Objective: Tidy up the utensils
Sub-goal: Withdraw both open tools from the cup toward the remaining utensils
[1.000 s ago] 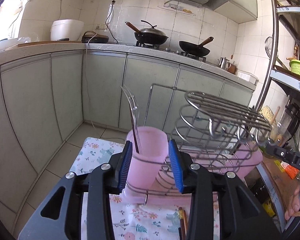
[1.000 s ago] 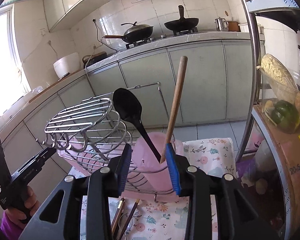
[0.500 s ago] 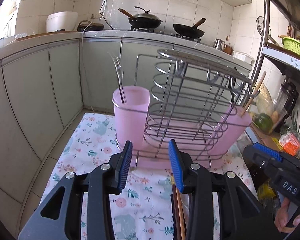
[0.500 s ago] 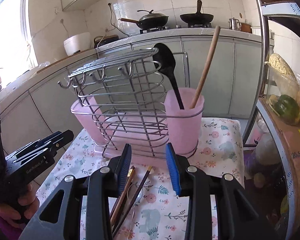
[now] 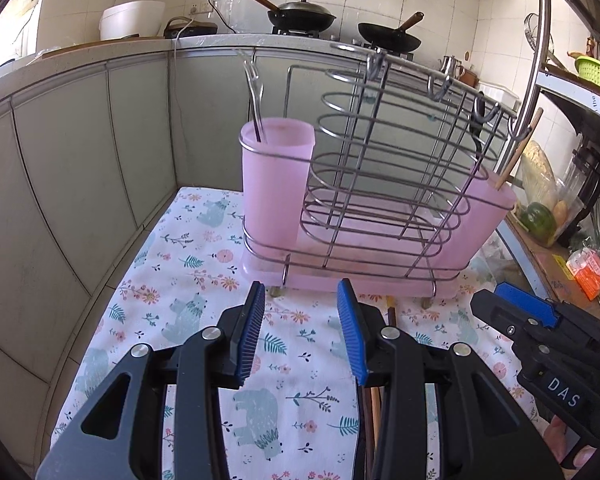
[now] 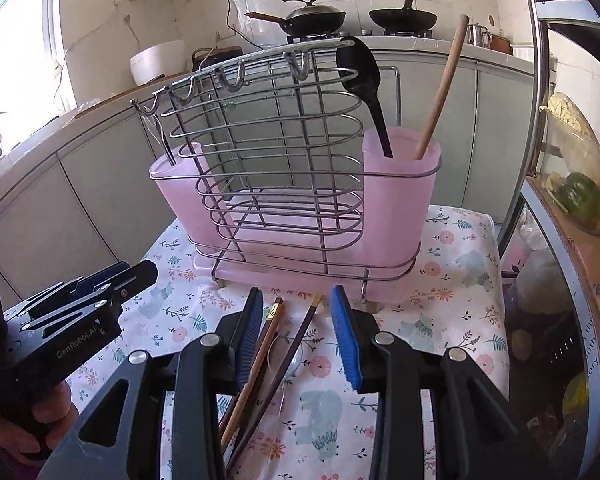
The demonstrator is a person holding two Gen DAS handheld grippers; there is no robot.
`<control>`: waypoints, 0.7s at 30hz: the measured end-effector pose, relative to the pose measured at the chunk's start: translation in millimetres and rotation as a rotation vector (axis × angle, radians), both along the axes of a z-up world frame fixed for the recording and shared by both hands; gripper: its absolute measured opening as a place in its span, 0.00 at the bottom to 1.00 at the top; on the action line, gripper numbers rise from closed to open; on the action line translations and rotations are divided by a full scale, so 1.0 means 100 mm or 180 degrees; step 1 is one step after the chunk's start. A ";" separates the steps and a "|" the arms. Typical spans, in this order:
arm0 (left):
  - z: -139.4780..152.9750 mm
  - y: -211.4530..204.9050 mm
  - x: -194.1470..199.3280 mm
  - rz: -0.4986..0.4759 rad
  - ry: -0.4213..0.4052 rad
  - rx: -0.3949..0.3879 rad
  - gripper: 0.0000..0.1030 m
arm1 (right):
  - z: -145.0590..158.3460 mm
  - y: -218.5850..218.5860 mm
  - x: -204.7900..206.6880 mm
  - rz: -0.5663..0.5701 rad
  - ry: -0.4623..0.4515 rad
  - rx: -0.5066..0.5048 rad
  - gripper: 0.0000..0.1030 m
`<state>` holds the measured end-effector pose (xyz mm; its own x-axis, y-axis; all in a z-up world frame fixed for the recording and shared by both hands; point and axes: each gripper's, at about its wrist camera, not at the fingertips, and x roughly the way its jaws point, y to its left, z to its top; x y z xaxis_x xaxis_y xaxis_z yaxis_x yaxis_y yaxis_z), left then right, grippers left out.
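My right gripper [image 6: 297, 322], black with blue ribbed pads, has its jaws spread wide and holds nothing; it hangs low over the floral-print cloth [image 6: 452, 280]. Between its pads, on the cloth, lie the brown wooden chopsticks [image 6: 276, 332], their tips pointing toward the chrome wire utensil rack with pink plastic cups [image 6: 284, 184], which stands just ahead. My left gripper [image 5: 301, 322], same make, is likewise wide open and empty, facing the rack's other end.

From the right wrist I see a black plastic spoon [image 6: 364, 84] and a long wooden stick handle [image 6: 440, 88] standing upright together in the near pink cup [image 6: 400, 196], and a clear spoon lying faintly under the chopsticks. The left gripper shows at the lower left of that view.

From the left wrist the chopsticks are mostly hidden behind my right-side finger [image 5: 352, 332]; only a short brown stretch shows. That view gives me a clear plastic fork [image 5: 256, 96] standing in the rack's other pink cup [image 5: 276, 184], and the right gripper at the lower right edge.
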<state>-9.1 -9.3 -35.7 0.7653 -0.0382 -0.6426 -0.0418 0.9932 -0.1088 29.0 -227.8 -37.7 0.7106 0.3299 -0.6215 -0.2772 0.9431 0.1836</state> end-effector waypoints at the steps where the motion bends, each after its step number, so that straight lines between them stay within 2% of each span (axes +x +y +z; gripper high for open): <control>1: -0.01 0.00 0.00 0.0005 0.0014 0.0006 0.37 | -0.01 0.00 0.00 0.0001 0.0013 0.0000 0.34; 21: -0.33 0.01 0.06 -0.0032 0.0303 0.0020 0.37 | -0.32 -0.06 0.12 -0.0040 0.0330 0.0085 0.34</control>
